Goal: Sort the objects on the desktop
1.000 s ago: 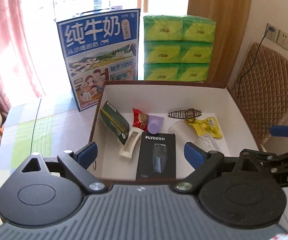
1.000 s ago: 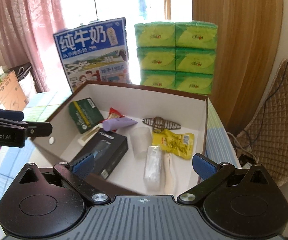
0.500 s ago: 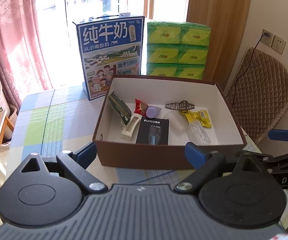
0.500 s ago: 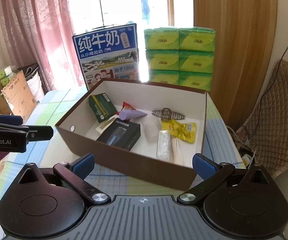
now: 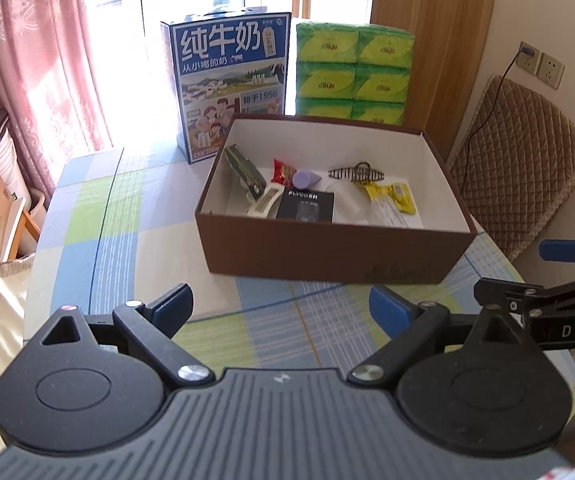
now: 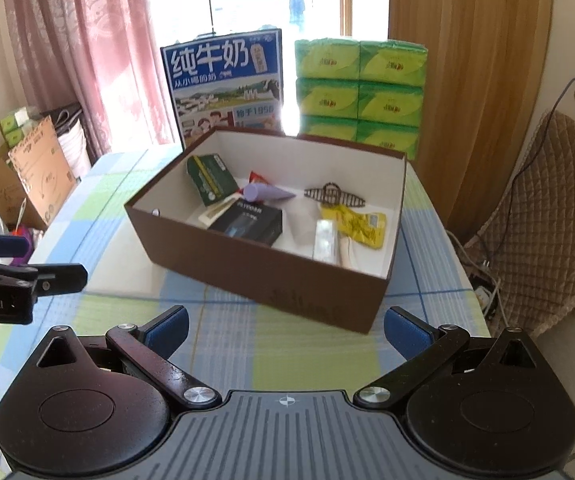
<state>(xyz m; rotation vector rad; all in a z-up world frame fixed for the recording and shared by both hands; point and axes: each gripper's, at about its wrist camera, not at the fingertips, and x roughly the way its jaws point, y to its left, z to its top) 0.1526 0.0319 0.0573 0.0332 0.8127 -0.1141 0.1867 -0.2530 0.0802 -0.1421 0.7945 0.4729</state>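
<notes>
Table (image 5: pixel 135 240) carries the brown box (image 5: pixel 327 256) toward its far edge; the black carton (image 5: pixel 307 206) and hair clip (image 5: pixel 357 172) lie inside. Left gripper (image 5: pixel 279 306) and right gripper (image 6: pixel 283 330) hang wide open, empty. Reaching in carelessly could snag the box's near wall.

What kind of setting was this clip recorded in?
Most likely a home, a living or dining room. A table with a checked cloth stands by a window hung with pink curtains, and household stock, a milk carton case and green tissue packs, sits behind the brown box.
</notes>
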